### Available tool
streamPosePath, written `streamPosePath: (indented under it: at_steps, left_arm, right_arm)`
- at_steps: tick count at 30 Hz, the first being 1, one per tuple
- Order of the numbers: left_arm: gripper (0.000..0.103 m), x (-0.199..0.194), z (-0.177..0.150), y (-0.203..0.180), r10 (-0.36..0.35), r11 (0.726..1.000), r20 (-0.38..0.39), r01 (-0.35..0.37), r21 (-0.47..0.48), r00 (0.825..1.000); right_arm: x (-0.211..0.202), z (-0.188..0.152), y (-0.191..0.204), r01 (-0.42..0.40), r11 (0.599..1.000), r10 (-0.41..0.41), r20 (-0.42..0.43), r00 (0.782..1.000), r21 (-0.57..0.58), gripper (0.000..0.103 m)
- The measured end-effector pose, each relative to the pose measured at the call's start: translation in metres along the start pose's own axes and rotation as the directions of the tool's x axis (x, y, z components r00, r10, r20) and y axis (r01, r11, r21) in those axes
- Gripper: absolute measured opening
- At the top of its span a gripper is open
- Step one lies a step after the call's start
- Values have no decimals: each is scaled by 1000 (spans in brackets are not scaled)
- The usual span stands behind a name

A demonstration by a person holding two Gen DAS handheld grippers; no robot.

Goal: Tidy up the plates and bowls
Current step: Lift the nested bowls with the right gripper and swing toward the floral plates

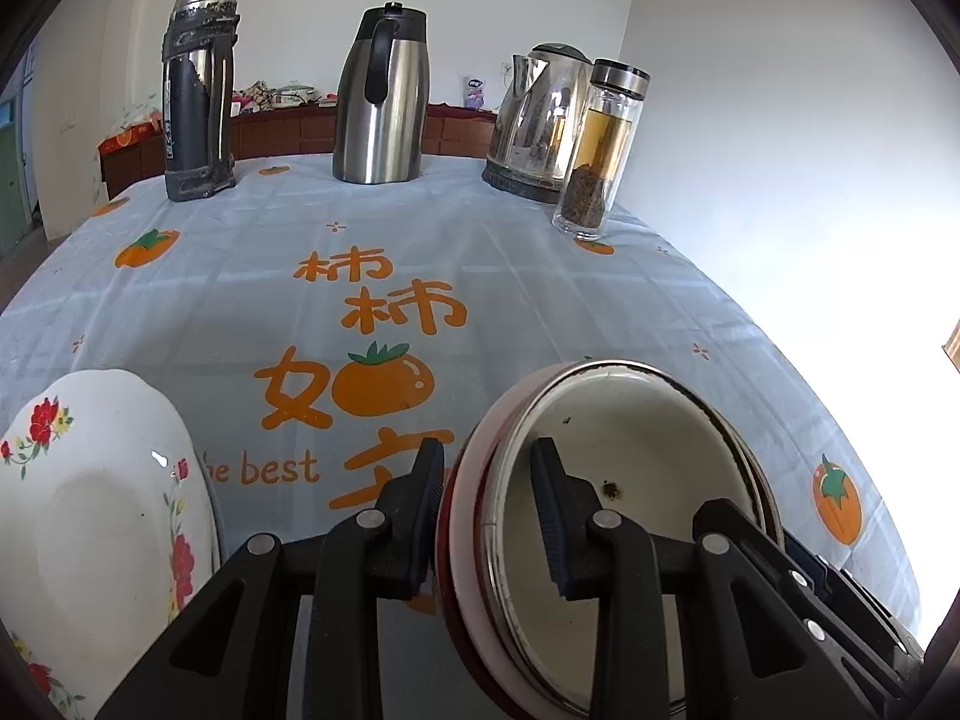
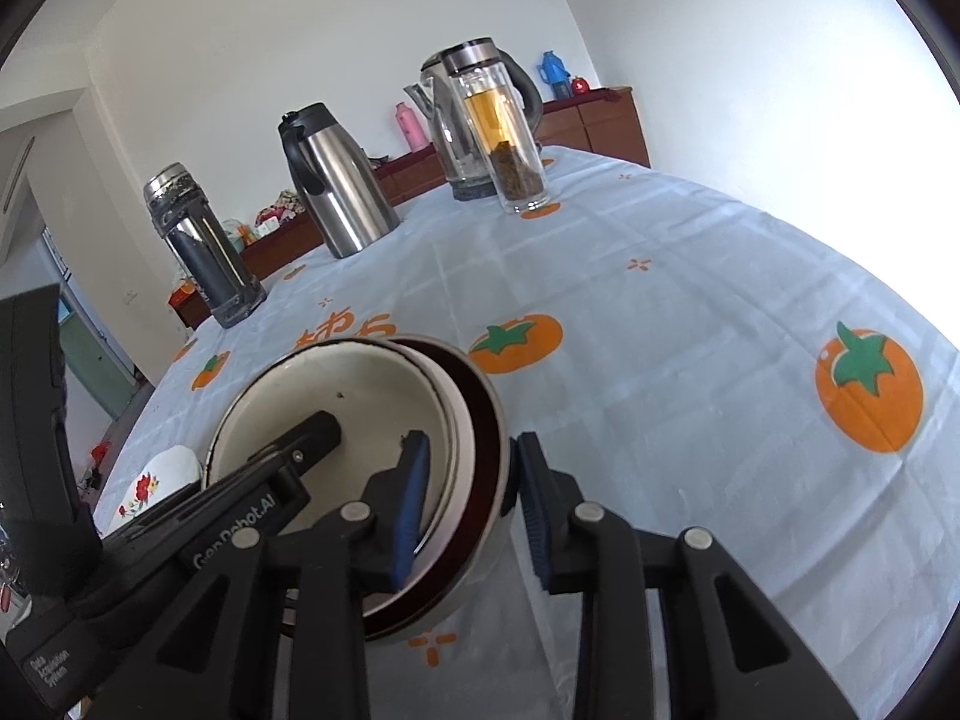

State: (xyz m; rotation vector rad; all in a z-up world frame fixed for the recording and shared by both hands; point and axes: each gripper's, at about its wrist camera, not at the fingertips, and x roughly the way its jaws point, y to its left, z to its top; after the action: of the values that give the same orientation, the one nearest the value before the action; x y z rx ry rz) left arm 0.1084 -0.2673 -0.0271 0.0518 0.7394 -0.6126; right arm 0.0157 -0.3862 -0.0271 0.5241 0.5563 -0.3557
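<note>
A stack of nested bowls point(image 1: 630, 438), cream enamel inside with dark red outer ones, stands on the tablecloth. My left gripper point(image 1: 489, 516) straddles its left rim, one finger inside, one outside, with a gap at the rim. My right gripper point(image 2: 471, 510) straddles the stack's right rim point(image 2: 480, 420) the same way, jaws apart. The left gripper's finger point(image 2: 300, 438) shows inside the bowl in the right wrist view. A white floral plate point(image 1: 90, 516) lies to the left; it also shows in the right wrist view point(image 2: 162, 474).
At the table's far side stand a dark thermos point(image 1: 198, 96), a steel carafe point(image 1: 381, 96), an electric kettle point(image 1: 537, 126) and a glass tea bottle point(image 1: 600, 150). The tablecloth point(image 1: 372, 276) has orange fruit prints. A brown cabinet point(image 2: 600, 120) stands behind.
</note>
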Motion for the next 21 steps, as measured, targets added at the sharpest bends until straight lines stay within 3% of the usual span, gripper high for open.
streamPosePath:
  at_steps: [21]
  left_arm:
    - [33, -27, -25, 10, -5, 1000, -47, 4, -19, 999]
  right_arm:
    - [-27, -19, 9, 9, 1000, -9, -76, 997, 11, 29]
